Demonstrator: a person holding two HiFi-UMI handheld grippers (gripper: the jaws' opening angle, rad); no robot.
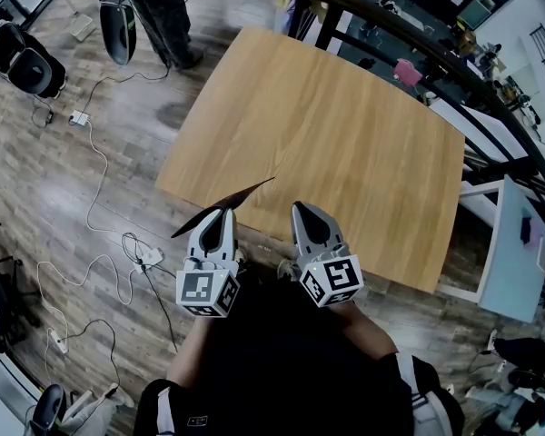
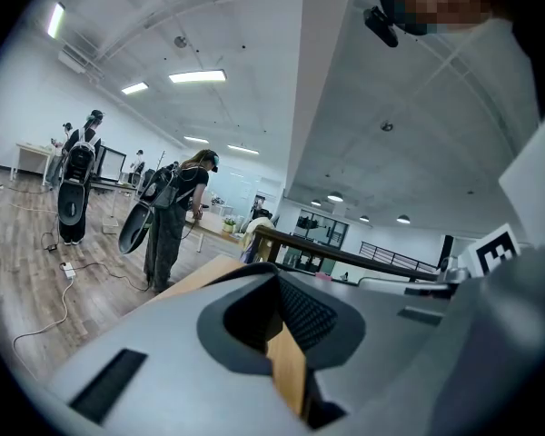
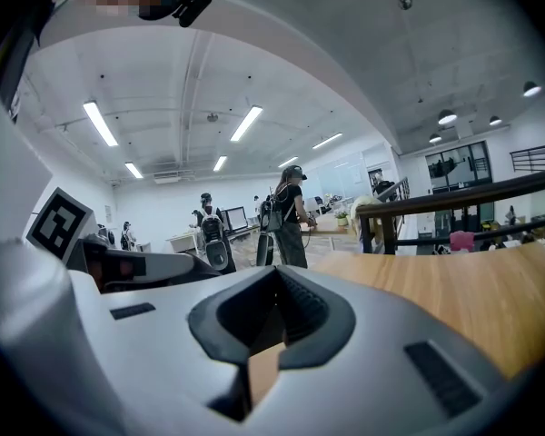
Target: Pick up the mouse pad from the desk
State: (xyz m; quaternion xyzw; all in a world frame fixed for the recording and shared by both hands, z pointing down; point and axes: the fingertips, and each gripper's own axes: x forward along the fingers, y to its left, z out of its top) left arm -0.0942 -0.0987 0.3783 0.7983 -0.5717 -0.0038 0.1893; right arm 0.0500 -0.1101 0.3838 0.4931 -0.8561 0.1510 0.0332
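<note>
The mouse pad (image 1: pixel 247 192) is a thin black sheet held up off the wooden desk (image 1: pixel 345 134), tilted so I see it almost edge-on. It juts out past the desk's near left edge. My left gripper (image 1: pixel 222 210) is shut on the pad's near part. In the left gripper view its jaws (image 2: pixel 274 271) meet, with a thin dark edge (image 2: pixel 236 272) along their tips. My right gripper (image 1: pixel 300 207) hovers beside the left one over the desk's near edge. Its jaws are shut with nothing in them, and they look the same in the right gripper view (image 3: pixel 274 272).
The desk top carries nothing else. A person (image 1: pixel 163 7) with gear stands on the floor past the far left corner. Cables and a power strip (image 1: pixel 80 117) lie on the wood floor at left. A dark railing (image 1: pixel 418 44) and a white table (image 1: pixel 518 243) border the right.
</note>
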